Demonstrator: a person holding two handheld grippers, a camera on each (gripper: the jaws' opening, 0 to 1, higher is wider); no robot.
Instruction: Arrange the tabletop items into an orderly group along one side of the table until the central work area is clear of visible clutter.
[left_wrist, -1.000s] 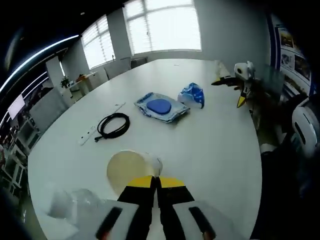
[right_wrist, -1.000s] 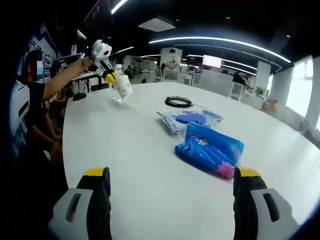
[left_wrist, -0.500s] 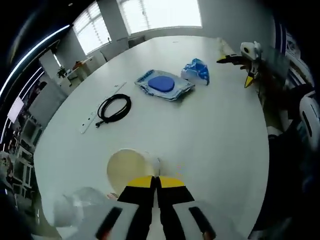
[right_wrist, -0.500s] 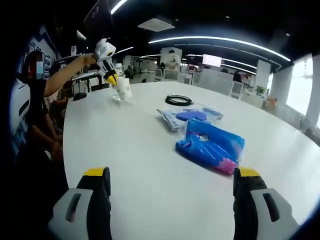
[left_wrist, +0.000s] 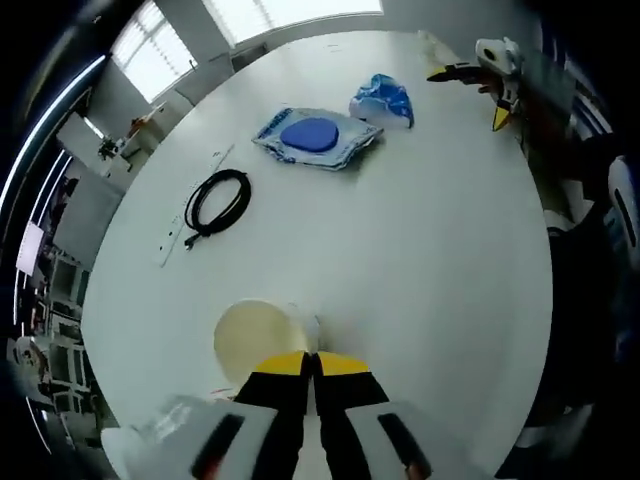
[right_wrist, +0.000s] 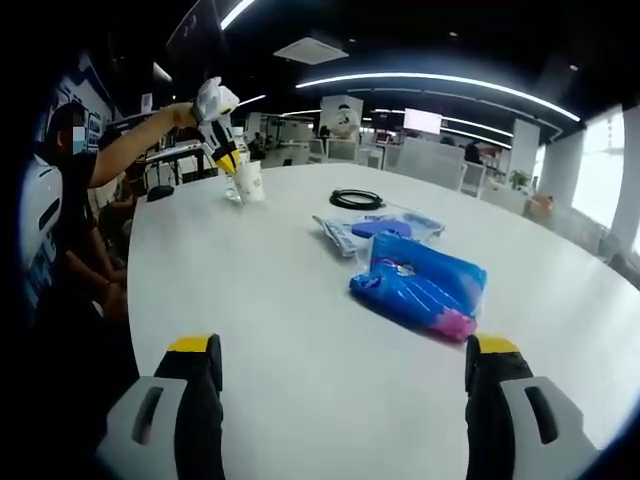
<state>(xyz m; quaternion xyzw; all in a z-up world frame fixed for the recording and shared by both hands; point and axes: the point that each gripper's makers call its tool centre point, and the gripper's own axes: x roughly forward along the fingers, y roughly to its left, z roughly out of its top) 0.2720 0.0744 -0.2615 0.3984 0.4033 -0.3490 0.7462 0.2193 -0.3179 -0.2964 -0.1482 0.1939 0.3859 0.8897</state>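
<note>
Cup (left_wrist: 258, 340) in hand is the step you are on: your left tongs (left_wrist: 316, 362) are pinched tight on the rim of a pale, cream-coloured paper cup, and from the right gripper view it sits at the far edge of the desk (left_wrist: 430, 260), beside a clear plastic item (right_wrist: 232, 189) too small to identify. It looks as if you are starting the tidy group at that edge, though whether the cup rests on the surface or hangs just above it cannot be told

Your right tongs (right_wrist: 340, 370) stand wide apart and hold nothing, hovering low over bare desk, with the blue packet (right_wrist: 418, 290) just ahead and a little to the right. That makes it the likely next pick. It is a soft, glossy, crinkled plastic bag with a pink patch at one end, so you would need to close on a fold or an edge, not on the slack middle

Beyond it lies a flat clear pouch (left_wrist: 316, 138) with a round blue pad inside, touching or just beside the packet. Further off is a coiled black cable (left_wrist: 217, 201), thin and springy, next to a thin white strip (left_wrist: 190, 220) lying flat. All four occupy the middle of the smooth white desk, so most of the clearing is not yet done
</note>
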